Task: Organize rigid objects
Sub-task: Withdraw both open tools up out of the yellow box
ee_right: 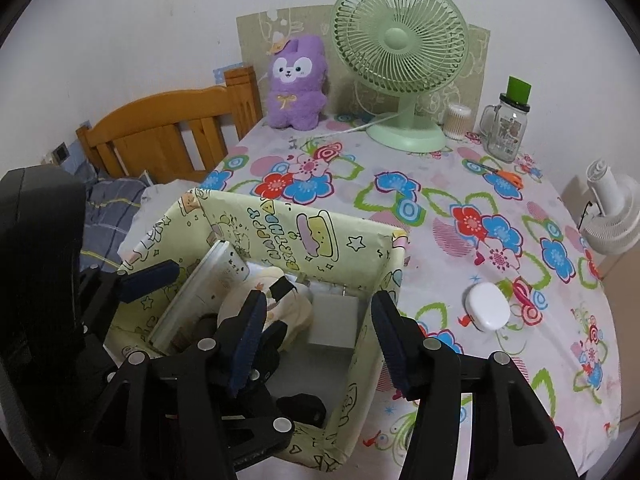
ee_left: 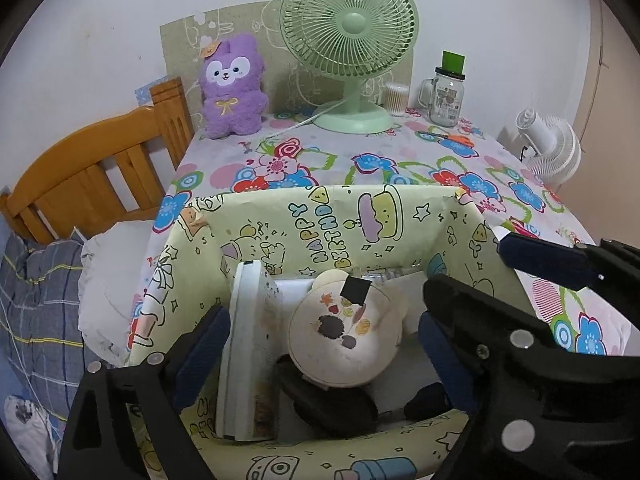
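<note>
The left claw (ee_left: 320,344) hangs spread over the open top of the box (ee_left: 492,280), its blue-padded fingers wide apart and pinching nothing; the right claw (ee_right: 316,336) is likewise spread, one finger inside the box and the other outside its right wall, gripping nothing. The box is pale yellow, wrapped in cartoon paper printed "HAPPY BIRTHDAY", and sits at the near left part of the surface (ee_right: 460,184); inside it a flat white device (ee_left: 248,344) stands on edge against the left wall, a round cream gadget (ee_left: 344,336) with small stickers and a black square tag leans beside it, and dark items lie at the bottom. A small white rounded case (ee_right: 487,307) rests on the flowered cloth, to the right of the box and apart from it; farther back stand a green fan (ee_right: 400,52), a purple plush (ee_right: 296,84) and a glass jar (ee_right: 506,128).
</note>
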